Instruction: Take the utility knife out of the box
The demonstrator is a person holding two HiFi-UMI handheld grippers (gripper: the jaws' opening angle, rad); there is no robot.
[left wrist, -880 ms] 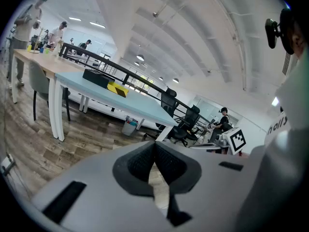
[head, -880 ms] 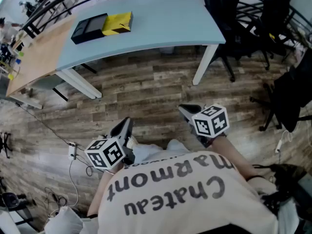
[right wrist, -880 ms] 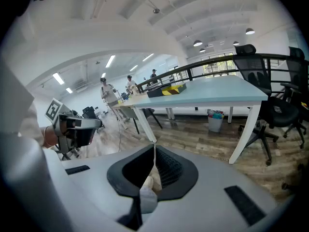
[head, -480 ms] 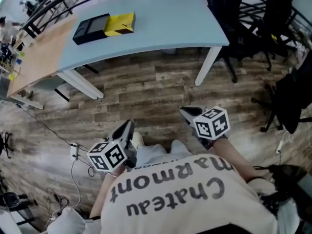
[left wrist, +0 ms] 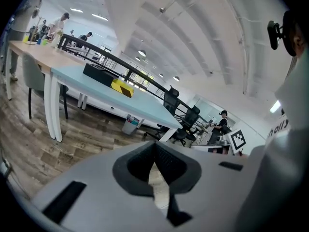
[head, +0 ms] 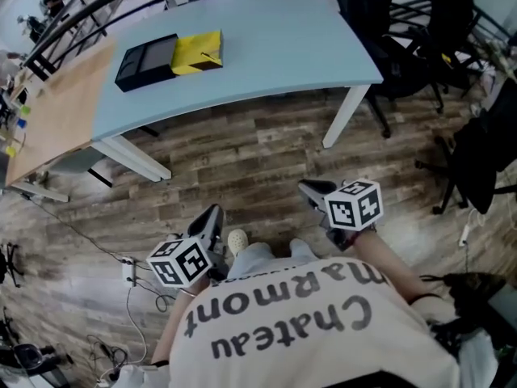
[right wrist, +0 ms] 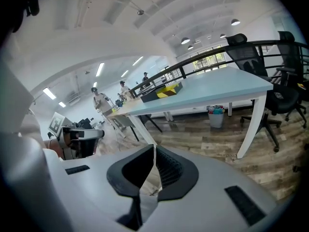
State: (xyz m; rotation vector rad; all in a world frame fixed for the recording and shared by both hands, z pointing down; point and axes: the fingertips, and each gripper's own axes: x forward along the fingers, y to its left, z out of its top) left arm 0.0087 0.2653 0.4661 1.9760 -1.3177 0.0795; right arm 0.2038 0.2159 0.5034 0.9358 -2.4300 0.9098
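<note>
A black box [head: 145,57] with a yellow part [head: 199,51] beside it lies on the far left of the light blue table [head: 275,39]. No utility knife is visible. My left gripper [head: 212,217] and right gripper [head: 311,189] are held close to my body over the wooden floor, far short of the table, both shut and empty. In the left gripper view the box [left wrist: 100,74] is distant beyond the gripper [left wrist: 154,145]. In the right gripper view the box [right wrist: 161,91] sits on the table past the gripper [right wrist: 154,147].
Black office chairs [head: 420,47] crowd the table's right end. A wood-topped desk [head: 56,111] joins the table on the left. Cables [head: 129,272] lie on the floor at lower left. A shoe [head: 237,241] shows between the grippers. A bin [left wrist: 129,125] stands under the table.
Both grippers sit slightly lower in the head view, still shut. A shoe has come into view between them, and the table has shifted a little in the picture.
</note>
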